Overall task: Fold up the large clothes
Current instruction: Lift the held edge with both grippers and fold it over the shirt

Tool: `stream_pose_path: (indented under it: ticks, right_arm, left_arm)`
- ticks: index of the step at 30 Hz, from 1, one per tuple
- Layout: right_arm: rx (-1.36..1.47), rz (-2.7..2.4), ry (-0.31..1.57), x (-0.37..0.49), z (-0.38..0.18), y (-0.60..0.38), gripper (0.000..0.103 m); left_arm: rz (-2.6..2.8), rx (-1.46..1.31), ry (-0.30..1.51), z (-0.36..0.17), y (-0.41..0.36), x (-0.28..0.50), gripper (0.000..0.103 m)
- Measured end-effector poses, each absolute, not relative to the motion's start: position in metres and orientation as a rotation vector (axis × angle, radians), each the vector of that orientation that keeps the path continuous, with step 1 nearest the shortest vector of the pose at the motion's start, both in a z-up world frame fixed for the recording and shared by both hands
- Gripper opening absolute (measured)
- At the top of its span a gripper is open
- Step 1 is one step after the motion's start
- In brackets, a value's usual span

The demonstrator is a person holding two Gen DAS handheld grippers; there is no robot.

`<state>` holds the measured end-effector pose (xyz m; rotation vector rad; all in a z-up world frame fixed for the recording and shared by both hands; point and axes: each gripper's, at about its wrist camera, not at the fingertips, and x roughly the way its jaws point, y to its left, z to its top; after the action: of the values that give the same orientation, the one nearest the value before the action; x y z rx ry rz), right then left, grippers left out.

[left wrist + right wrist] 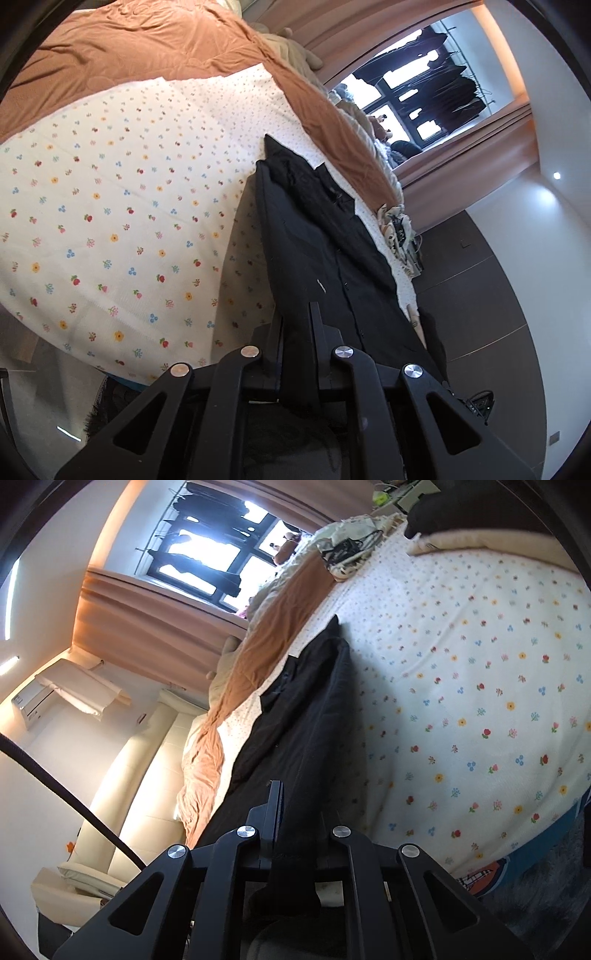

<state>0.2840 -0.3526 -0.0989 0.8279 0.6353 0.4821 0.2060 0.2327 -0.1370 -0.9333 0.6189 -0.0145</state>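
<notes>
Gripping black shirt [325,251] with both tongs: your left tongs [297,325] clamped on one edge, your right tongs [299,805] clamped on fabric too; shirt stretches away from fingers across floral bedsheet [110,221], lying lengthwise beside orange blanket [147,44], window [214,565] beyond

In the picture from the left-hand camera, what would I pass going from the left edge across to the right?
Flowered sheet → black shirt, pinched at its near end between the left gripper's fingers → brown blanket's edge → pink curtain → white wall.
</notes>
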Motion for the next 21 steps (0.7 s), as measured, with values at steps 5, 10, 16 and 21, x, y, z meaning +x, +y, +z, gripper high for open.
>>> stream_pose_path:
  ticks: [5,10,16,21]
  right_arm:
    - [0.812,0.516,0.608,0.268,-0.084,-0.354,0.007]
    - [0.799,0.543,0.571,0.253,-0.062,-0.359,0.007]
    - [0.785,0.587,0.516,0.234,-0.042,-0.358,0.007]
    - [0.78,0.615,0.473,0.216,-0.03,-0.364,0.007]
  left_arm:
    - [-0.011,-0.945,0.563,-0.112,0.233,0.183,0.012]
    - [-0.032,-0.936,0.503,-0.083,0.229,0.157,0.012]
    - [-0.057,-0.927,0.426,-0.05,0.224,0.124,0.011]
    - [-0.074,-0.926,0.36,-0.022,0.225,0.097,0.011]
